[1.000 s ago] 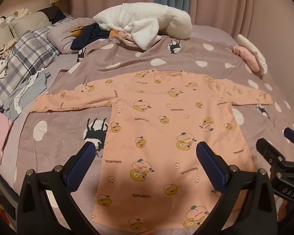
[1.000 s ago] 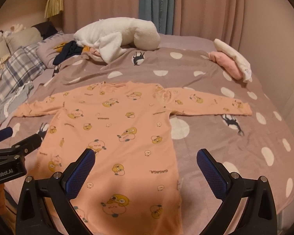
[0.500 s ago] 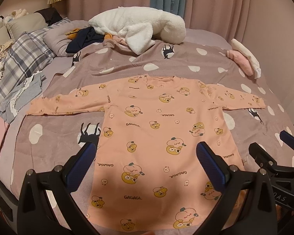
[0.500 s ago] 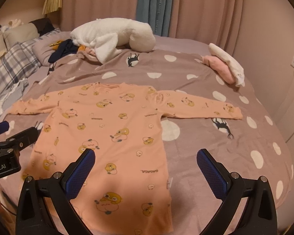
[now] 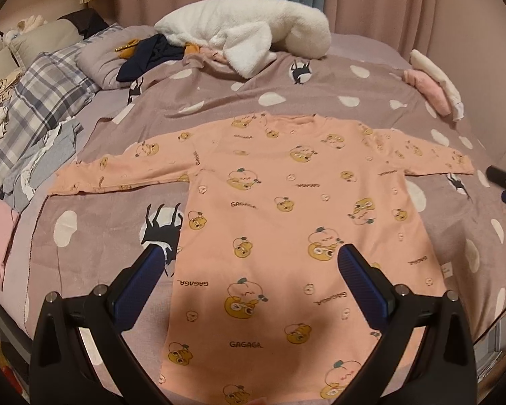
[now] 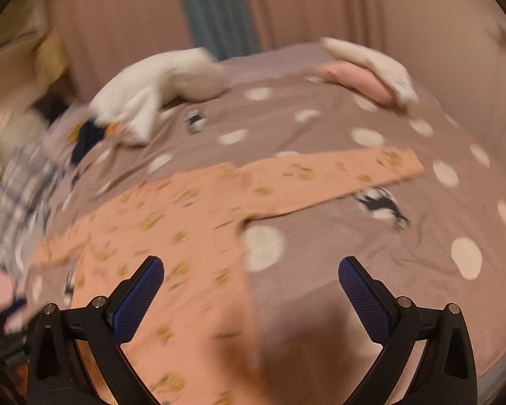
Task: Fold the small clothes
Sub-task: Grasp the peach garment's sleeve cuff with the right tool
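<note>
With the peach long-sleeved cartoon-print top (image 5: 286, 222) spread flat mid-bed on the mauve dotted bedspread (image 5: 94, 246), both the left gripper (image 5: 249, 270) and right gripper (image 6: 251, 281) gape empty, so each should pinch a sleeve cuff cleanly; the right view is motion-blurred.

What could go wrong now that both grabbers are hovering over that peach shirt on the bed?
The peach shirt lies flat on a soft bedspread, so fingers closing on it may pinch the cover too. The right gripper view is smeared by motion, so a grab at the sleeve might miss. Both grippers are open and hold nothing.
</note>
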Action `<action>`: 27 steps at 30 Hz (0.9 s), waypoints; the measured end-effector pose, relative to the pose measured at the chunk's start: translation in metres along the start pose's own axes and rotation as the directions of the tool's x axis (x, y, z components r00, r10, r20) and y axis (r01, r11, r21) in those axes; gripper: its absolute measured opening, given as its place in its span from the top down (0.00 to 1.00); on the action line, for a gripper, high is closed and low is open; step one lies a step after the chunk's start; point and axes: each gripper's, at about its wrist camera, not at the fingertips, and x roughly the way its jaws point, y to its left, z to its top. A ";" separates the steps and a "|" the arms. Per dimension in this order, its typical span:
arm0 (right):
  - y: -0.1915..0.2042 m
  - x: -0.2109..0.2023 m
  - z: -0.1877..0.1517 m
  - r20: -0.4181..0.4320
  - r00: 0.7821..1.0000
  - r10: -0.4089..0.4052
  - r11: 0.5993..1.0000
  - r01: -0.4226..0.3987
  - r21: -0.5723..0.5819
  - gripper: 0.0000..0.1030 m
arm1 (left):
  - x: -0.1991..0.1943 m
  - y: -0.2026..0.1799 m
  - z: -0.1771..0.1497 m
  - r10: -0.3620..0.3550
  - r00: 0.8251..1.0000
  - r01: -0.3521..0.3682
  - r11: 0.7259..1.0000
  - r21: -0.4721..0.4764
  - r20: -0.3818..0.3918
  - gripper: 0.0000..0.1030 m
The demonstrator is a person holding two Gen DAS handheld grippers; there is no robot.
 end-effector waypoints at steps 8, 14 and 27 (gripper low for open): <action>-0.120 0.057 0.035 -0.033 0.992 0.120 0.960 -0.107 0.260 0.00 | 0.030 0.002 0.001 0.064 0.997 -0.063 0.998 0.020 -0.048 0.01; -0.188 0.105 0.044 -0.018 0.974 0.227 0.848 -0.188 0.496 0.00 | 0.062 0.002 0.007 0.059 0.992 -0.062 0.998 -0.027 -0.115 0.01; -0.245 0.164 0.086 0.156 0.942 0.299 0.679 -0.324 0.658 0.05 | 0.106 -0.025 0.001 0.113 0.978 -0.095 0.990 0.106 -0.178 0.01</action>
